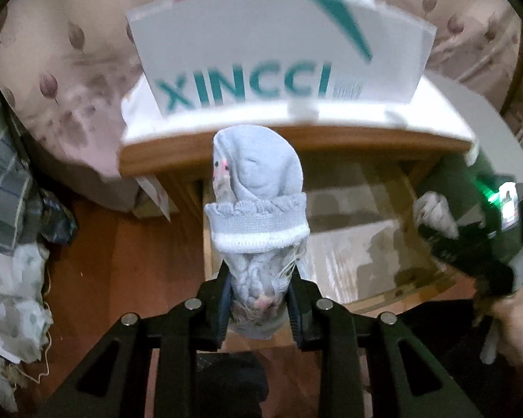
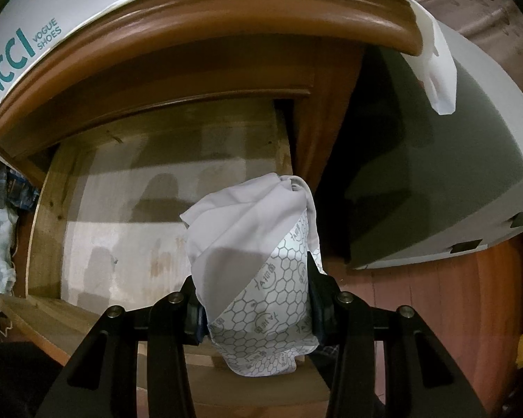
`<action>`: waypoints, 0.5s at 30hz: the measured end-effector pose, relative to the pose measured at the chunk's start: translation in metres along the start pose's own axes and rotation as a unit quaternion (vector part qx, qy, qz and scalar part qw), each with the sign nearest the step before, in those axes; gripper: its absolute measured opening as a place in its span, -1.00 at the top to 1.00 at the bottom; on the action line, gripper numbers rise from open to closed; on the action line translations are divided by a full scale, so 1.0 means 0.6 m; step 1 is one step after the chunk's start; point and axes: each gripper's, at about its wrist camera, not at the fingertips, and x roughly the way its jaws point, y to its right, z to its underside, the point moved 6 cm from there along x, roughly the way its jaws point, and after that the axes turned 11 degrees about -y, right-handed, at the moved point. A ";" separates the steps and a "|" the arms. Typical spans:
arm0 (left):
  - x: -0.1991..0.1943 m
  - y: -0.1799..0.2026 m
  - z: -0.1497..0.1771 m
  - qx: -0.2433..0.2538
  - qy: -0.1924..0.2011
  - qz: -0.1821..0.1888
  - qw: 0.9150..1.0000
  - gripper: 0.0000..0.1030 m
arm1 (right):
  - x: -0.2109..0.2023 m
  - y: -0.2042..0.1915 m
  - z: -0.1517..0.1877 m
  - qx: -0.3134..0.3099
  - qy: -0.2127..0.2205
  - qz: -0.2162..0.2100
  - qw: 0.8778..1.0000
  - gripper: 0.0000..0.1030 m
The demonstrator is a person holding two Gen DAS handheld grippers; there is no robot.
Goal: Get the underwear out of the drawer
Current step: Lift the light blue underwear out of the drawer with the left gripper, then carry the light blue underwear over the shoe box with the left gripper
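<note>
A pale blue-grey pair of underwear (image 1: 258,181) with a frilly waistband hangs bunched from my left gripper (image 1: 260,301), which is shut on it, above the pulled-out wooden drawer (image 1: 207,244). In the right wrist view my right gripper (image 2: 258,310) is shut on white underwear (image 2: 247,230) printed with a grey honeycomb pattern, held over the drawer's right front corner. The drawer (image 2: 48,230) shows a bare pale bottom. The left wrist view catches the right gripper (image 1: 436,223) at the right with its white cloth.
A white XINCCI shoe box (image 1: 261,45) stands on the nightstand's top (image 2: 226,35). A grey box (image 2: 436,174) sits on the red-brown floor (image 1: 122,261) to the right. Floral bedding (image 1: 52,69) and a heap of clothes (image 1: 10,191) lie left.
</note>
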 end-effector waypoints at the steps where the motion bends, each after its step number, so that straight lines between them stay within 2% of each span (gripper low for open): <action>1: -0.018 -0.003 -0.004 0.001 0.010 0.000 1.000 0.46 | 0.001 -0.001 0.000 0.000 0.000 -0.001 1.000 0.20; 6: -0.109 -0.018 -0.040 0.004 0.060 -0.002 0.998 0.46 | 0.001 -0.003 0.000 0.000 -0.001 -0.004 1.000 0.20; 15: -0.218 -0.053 -0.139 -0.009 0.115 -0.009 0.993 0.46 | -0.001 -0.004 0.000 -0.004 -0.002 -0.005 1.000 0.20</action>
